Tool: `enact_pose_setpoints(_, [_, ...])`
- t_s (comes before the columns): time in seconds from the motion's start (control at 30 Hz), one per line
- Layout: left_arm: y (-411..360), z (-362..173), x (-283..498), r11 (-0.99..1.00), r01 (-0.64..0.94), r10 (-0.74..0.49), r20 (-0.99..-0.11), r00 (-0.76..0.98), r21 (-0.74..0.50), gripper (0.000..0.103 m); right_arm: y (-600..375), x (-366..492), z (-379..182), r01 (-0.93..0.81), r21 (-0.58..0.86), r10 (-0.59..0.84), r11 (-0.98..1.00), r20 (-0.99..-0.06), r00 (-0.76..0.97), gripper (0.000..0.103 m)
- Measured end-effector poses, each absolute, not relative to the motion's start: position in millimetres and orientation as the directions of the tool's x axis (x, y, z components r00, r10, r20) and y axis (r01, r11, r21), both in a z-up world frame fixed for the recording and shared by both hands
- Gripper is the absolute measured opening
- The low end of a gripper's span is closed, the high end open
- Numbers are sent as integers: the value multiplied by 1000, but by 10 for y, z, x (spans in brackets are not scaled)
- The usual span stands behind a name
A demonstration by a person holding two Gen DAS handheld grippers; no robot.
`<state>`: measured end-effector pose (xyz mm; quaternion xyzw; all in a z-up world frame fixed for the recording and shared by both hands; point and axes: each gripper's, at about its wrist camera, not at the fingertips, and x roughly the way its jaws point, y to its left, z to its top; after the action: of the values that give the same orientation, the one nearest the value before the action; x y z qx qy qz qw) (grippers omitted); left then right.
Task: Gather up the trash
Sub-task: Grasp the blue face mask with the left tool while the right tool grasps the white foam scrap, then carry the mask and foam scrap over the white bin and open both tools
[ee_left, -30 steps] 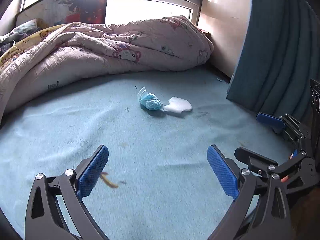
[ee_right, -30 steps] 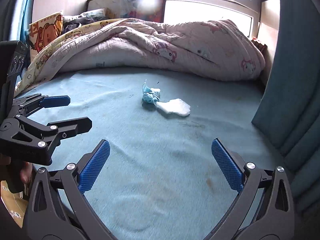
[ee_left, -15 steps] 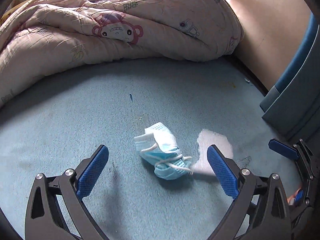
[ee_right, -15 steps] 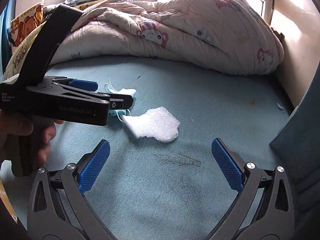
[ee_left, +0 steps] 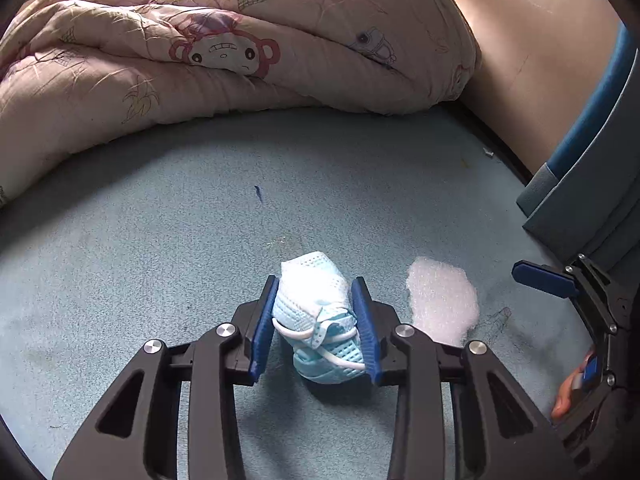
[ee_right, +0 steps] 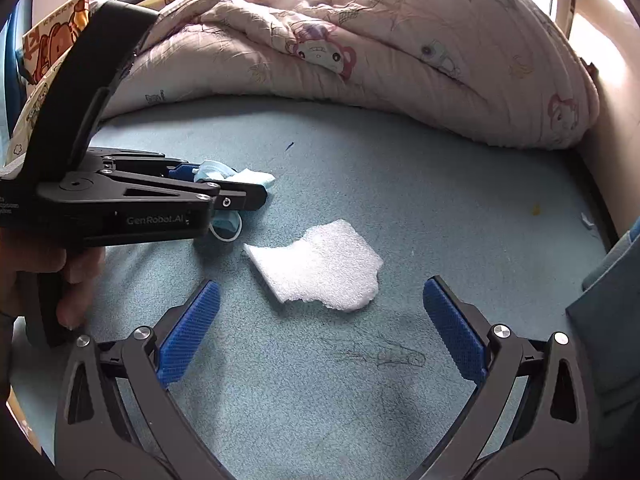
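A crumpled light-blue face mask (ee_left: 318,316) lies on the blue bed sheet (ee_left: 200,248). My left gripper (ee_left: 316,292) is shut on it, its blue pads pressing both sides; the mask rests on the sheet. The right wrist view shows the mask (ee_right: 236,177) sticking out of the left gripper (ee_right: 240,192). A white foam scrap (ee_right: 320,266) lies on the sheet just right of the mask, also in the left wrist view (ee_left: 442,300). My right gripper (ee_right: 320,316) is open and empty, its pads standing to either side of the scrap's near edge.
A bunched pink cartoon quilt (ee_left: 224,52) fills the back of the bed, also in the right wrist view (ee_right: 360,48). A blue-grey curtain (ee_left: 592,184) hangs at the right. A beige wall panel (ee_left: 532,60) bounds the far right corner. Small crumbs (ee_right: 536,210) lie near the right edge.
My left gripper moved forward over the mask and closed on it. My right gripper moved forward toward the foam scrap and stayed open.
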<state>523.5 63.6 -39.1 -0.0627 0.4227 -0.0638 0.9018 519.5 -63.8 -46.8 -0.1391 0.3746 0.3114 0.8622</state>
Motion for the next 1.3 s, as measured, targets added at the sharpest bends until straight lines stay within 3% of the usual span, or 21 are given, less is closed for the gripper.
enact_pose_setpoints(0.07, [663,-334,5182,994,56,-110,-740,664,-97,33,-568,5280,-497,-642,12,434,766,-747,504,98])
enact_pose_setpoints(0.27, [697,-283,5144,997,41,-73,-730,680,-62,32,-351,5509,-639,-662,19,398,749,-812,426,98])
enact_pose_setpoints(0.6, [812,-302,5190,995,-3,-74,-735,674,-104,33,-400,5548,-583,-690,34,438,723,-795,420,67])
enact_pose_setpoints(0.9, [663,-309,5006,996,26,-82,-735,673,-87,33,-667,5132,-412,-664,14,438,748,-762,477,59])
enact_pose_setpoints(1.3, [566,-77,3546,994,45,-105,-708,699,-102,33,-1053,4125,-217,-668,11,445,744,-754,484,59])
